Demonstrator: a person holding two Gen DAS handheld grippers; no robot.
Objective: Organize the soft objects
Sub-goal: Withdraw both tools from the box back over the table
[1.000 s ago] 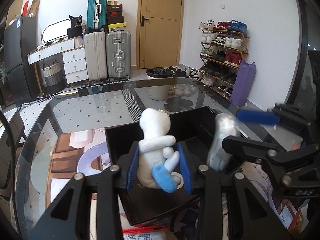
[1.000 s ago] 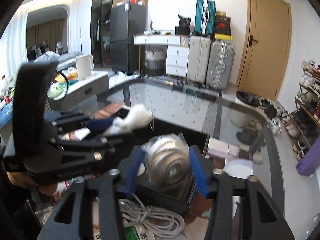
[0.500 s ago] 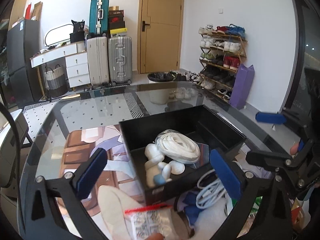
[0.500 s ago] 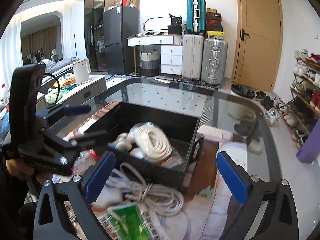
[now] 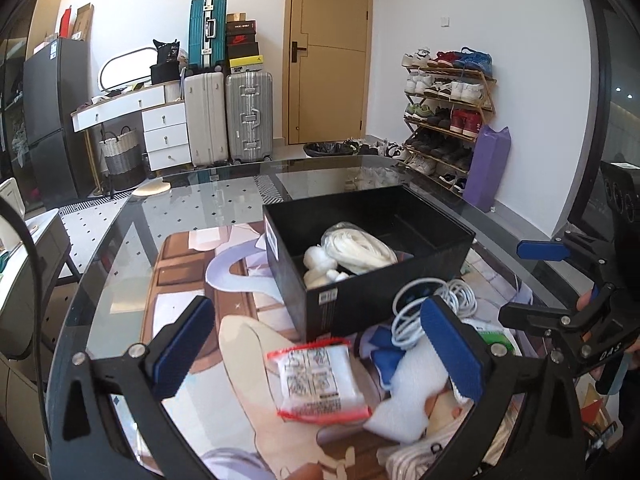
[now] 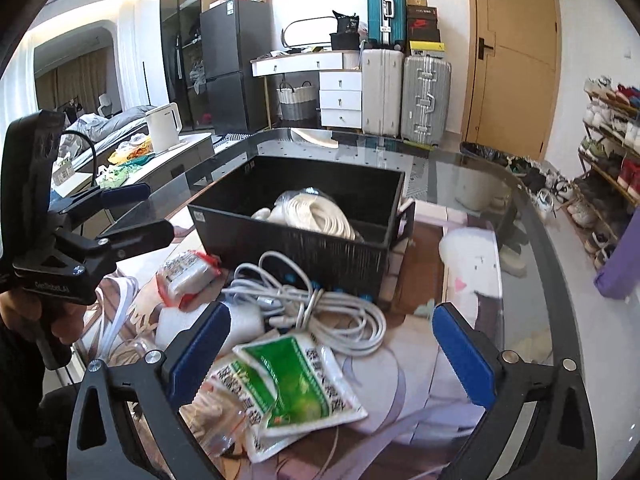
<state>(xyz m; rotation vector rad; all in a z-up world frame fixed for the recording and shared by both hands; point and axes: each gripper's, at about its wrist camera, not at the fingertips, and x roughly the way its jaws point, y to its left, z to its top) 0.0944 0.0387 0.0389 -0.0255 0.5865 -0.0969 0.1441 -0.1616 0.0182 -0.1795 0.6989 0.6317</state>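
A black box (image 5: 384, 304) stands on the glass table; it also shows in the right wrist view (image 6: 296, 244). In it lie a white plush toy (image 5: 318, 266) and a bagged coil of white rope (image 5: 362, 246), the rope also visible in the right wrist view (image 6: 320, 216). My left gripper (image 5: 316, 350) is open and empty above a red-edged white packet (image 5: 320, 378). My right gripper (image 6: 330, 352) is open and empty above a green and white bag (image 6: 298, 384). A white cable bundle (image 6: 316, 300) lies in front of the box.
White foam pieces (image 5: 404, 400) and a blue item (image 5: 386, 358) lie by the packet. A clear bag with a red strip (image 6: 218, 424) lies under the green bag. The table's glass edge (image 6: 560, 280) curves on the right. Suitcases, a shoe rack and a door stand beyond.
Both grippers opened and let go of the plush toy and the rope coil into the box, then pulled back toward the near table edge, over the loose packets.
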